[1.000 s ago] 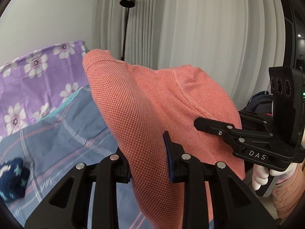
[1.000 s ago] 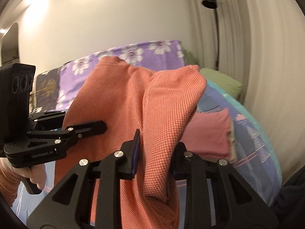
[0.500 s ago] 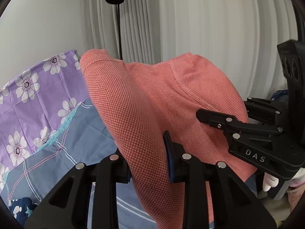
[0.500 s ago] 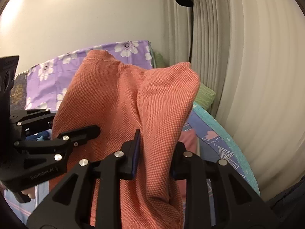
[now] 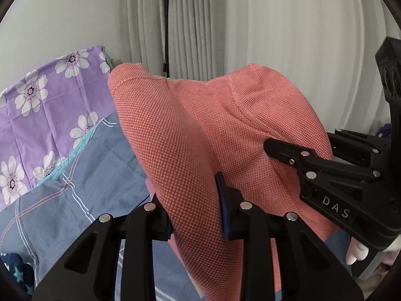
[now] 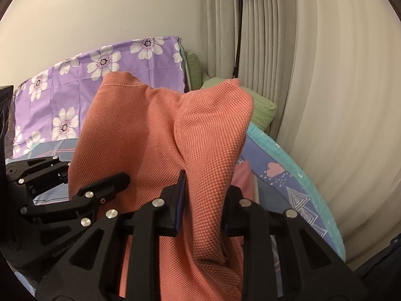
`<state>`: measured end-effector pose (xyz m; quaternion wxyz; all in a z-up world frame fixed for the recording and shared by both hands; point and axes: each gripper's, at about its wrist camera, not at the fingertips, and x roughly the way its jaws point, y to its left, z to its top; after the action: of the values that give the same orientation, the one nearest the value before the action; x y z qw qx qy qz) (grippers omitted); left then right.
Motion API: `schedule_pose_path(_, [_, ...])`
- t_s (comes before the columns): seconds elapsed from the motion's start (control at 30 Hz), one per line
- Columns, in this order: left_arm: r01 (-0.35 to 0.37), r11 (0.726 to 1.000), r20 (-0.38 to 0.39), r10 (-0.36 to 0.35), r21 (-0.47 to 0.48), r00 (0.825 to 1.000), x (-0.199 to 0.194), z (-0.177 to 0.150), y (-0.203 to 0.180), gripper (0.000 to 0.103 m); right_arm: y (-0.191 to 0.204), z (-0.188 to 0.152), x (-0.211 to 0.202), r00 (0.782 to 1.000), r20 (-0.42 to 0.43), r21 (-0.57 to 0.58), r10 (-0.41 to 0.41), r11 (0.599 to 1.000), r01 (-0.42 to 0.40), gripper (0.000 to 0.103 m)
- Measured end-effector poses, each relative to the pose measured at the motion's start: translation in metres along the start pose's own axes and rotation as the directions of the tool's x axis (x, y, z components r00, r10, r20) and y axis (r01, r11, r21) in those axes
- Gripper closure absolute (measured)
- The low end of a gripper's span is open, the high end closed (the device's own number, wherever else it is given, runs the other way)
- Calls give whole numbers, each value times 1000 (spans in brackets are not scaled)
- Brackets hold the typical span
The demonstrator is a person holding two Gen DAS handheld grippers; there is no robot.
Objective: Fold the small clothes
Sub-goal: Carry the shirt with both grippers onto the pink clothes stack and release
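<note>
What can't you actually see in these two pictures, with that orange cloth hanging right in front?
- Left wrist view: the orange garment hides the bed behind it; its lower hem is cut off by the frame edge.
- Right wrist view: the folded pink item is mostly covered by the garment.
- Floor lamp: base hidden.

Both wrist cams close, angled down over bed (image 5: 75,183); share orange garment (image 5: 190,135).

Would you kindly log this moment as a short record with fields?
garment: orange knit cloth, held up off the bed
left gripper: cloth between its jaws, jaws opening
right gripper: shut on the cloth
surface: bed with blue checked sheet
behind: purple flowered pillow, green pillow, grey curtain, black floor lamp
</note>
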<state>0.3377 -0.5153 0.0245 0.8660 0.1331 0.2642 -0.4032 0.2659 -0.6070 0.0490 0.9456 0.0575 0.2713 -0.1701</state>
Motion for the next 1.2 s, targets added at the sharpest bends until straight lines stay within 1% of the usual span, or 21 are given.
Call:
schedule_pose_path(0.07, [-51,999,-9,51,-8,999,15,2,2,60,-2,2,10,1000,-1,5,-15,1000,15,77])
schedule_pose_path(0.1, [-81,997,-21,80,-5,997,22,0,3,50,-4,1,18,999,-11,11,-33,999,33,73])
schedule_pose_path(0.13, [-123,992,-38,123,-2,992,30,-3,6,48,-9,-4,34,995,-49,22,-85,996,87,59])
schedule_pose_path(0.17, [-163,987,-70,162,-1,984,43,-12,10,48,-13,-11,48,986,-100,32,-135,990,138,48])
schedule_pose_path(0.23, [-180,984,-147,177,-7,973,62,-32,15,48,-28,-40,82,948,-249,58,-200,974,220,49])
schedule_pose_path(0.27, [-176,984,-196,172,-1,965,74,-49,17,48,-36,-56,94,935,-289,76,-203,969,234,49])
schedule_pose_path(0.3, [-166,986,-199,164,7,966,78,-62,16,48,-41,-66,96,945,-274,107,-177,971,213,47])
schedule_pose_path(0.33, [-163,986,-174,164,21,971,78,-72,13,48,-48,-79,96,964,-229,167,-135,970,176,47])
schedule_pose_path(0.37, [-177,983,-129,181,42,975,75,-83,9,48,-54,-89,97,972,-209,215,-105,965,150,46])
schedule_pose_path(0.43, [-185,982,-110,188,34,976,75,-93,6,53,-64,-100,97,982,-184,295,-49,950,103,44])
schedule_pose_path(0.5, [-181,983,-113,179,-6,977,75,-96,7,56,-68,-105,98,983,-183,316,-26,945,84,44])
schedule_pose_path(0.67, [-232,971,-108,236,48,966,76,-94,-5,58,-51,-100,99,977,-175,225,-119,961,158,45])
schedule_pose_path(0.77, [-226,973,-95,229,43,969,70,-94,-5,57,-50,-105,96,975,-162,232,-151,955,187,45])
schedule_pose_path(0.8, [-224,973,-87,228,46,970,65,-95,-4,53,-50,-105,96,973,-166,231,-160,953,196,44])
schedule_pose_path(0.83, [-227,973,-77,231,49,970,56,-94,-2,43,-47,-102,96,968,-176,217,-179,952,215,44])
schedule_pose_path(0.93, [-159,987,-70,159,2,985,25,-95,8,39,-38,-89,84,954,-186,151,-234,953,263,44])
schedule_pose_path(0.97, [-152,988,-59,151,-11,987,15,-96,10,38,-34,-87,73,956,-177,138,-235,956,260,45])
schedule_pose_path(1.03, [-124,991,-23,123,-49,992,-14,-98,18,33,-32,-91,43,972,-143,158,-186,965,208,52])
schedule_pose_path(1.13, [-77,994,11,78,-79,997,-48,-105,20,21,-25,-108,-7,990,-86,174,-113,977,126,52])
schedule_pose_path(1.17, [-67,995,25,70,-79,997,-57,-107,19,21,-20,-115,-25,993,-65,168,-94,980,104,50])
schedule_pose_path(1.2, [-59,995,37,62,-78,997,-66,-110,16,20,-14,-125,-49,997,-34,157,-66,985,71,42])
